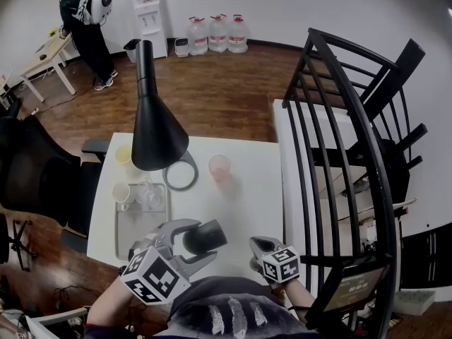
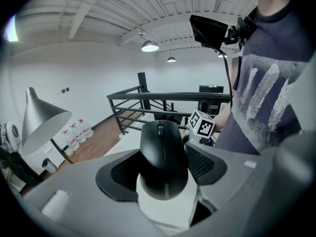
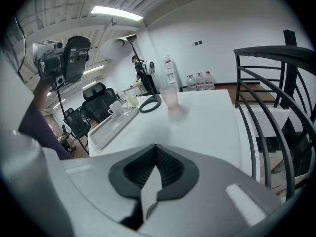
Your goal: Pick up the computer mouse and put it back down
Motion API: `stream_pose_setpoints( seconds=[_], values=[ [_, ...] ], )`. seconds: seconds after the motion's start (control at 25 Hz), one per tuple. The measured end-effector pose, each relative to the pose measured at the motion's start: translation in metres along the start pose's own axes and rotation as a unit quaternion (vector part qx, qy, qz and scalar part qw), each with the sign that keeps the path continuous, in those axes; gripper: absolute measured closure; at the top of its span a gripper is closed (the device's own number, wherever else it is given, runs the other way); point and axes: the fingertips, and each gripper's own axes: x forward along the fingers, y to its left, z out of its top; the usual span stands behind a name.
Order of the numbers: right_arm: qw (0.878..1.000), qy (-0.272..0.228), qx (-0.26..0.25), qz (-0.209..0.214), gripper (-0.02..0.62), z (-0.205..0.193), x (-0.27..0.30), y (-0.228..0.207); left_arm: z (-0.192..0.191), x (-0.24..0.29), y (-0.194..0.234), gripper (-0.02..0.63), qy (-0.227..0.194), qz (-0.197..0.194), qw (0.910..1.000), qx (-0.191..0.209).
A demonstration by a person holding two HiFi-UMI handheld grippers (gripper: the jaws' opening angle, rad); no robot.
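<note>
Table [image 1: 247,196]: tray [image 1: 138,226], lamp [image 1: 156,122], probably cup [image 1: 219,167].

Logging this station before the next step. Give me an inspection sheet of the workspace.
Surface: white table, bare on its right side.
Job's things: computer mouse, black, held by the left gripper.
Clutter: black lamp, tray with cups, pink cup, yellow cup.
Grippers: left gripper shut on the computer mouse; right gripper shut, nothing in it.
Cables: nothing seen on the table.
Surroundings: black railing at the right, office chair at the left, water bottles by the far wall, a person at the back.
</note>
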Motion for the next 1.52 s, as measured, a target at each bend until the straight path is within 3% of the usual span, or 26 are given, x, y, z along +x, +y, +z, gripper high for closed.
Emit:
stream_pose_setpoints(
  seconds=[1.52],
  values=[
    [1.0, 0.005, -0.01, 0.012, 0.593, -0.006, -0.006, 0.001, -0.022, 0.013, 0.018, 0.301, 0.047, 0.036, 0.9978, -0.028]
  ],
)
